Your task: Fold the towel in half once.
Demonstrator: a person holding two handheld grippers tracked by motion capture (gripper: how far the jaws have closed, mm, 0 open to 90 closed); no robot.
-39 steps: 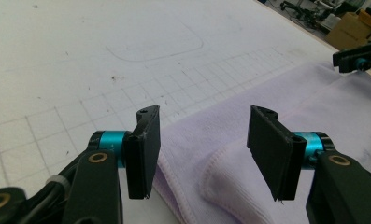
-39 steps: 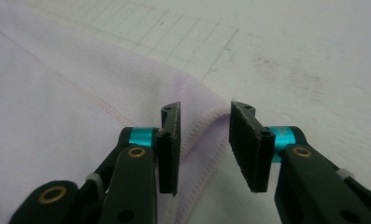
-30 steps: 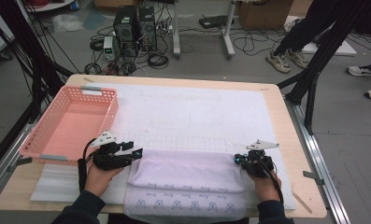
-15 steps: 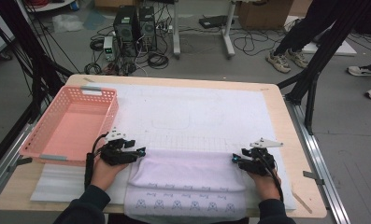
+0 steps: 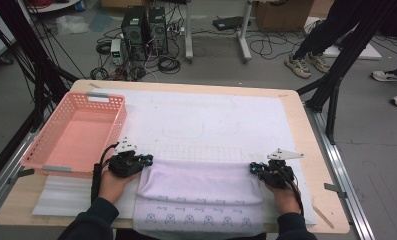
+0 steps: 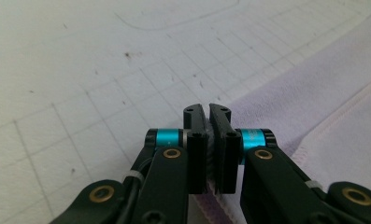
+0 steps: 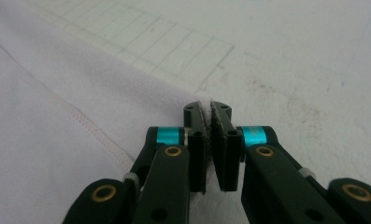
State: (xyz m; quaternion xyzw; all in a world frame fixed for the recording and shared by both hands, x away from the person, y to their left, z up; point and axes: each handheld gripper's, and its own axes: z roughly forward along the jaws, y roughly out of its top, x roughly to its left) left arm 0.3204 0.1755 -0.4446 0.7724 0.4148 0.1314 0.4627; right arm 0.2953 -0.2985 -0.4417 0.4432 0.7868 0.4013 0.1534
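Note:
A pale lilac towel [image 5: 201, 182] lies folded on the white mat [image 5: 201, 120] near the table's front edge, its printed hem toward the person. My left gripper [image 5: 147, 161] sits at the towel's far left corner. In the left gripper view its jaws [image 6: 207, 112] have just been closing and now pinch the towel's edge [image 6: 314, 107] between the pads. My right gripper [image 5: 253, 168] is at the far right corner. Its jaws [image 7: 207, 109] have also just been closing and hold the towel [image 7: 57, 93] at its corner.
A pink plastic basket [image 5: 111, 97] stands on the table's left side, just beyond the left hand. A grid and outlines are drawn on the mat past the towel. Computer towers, cables and people's legs are on the floor behind the table.
The left hand has edged slightly right, toward the towel's left corner. The right hand has stayed where it was. The towel lies as before.

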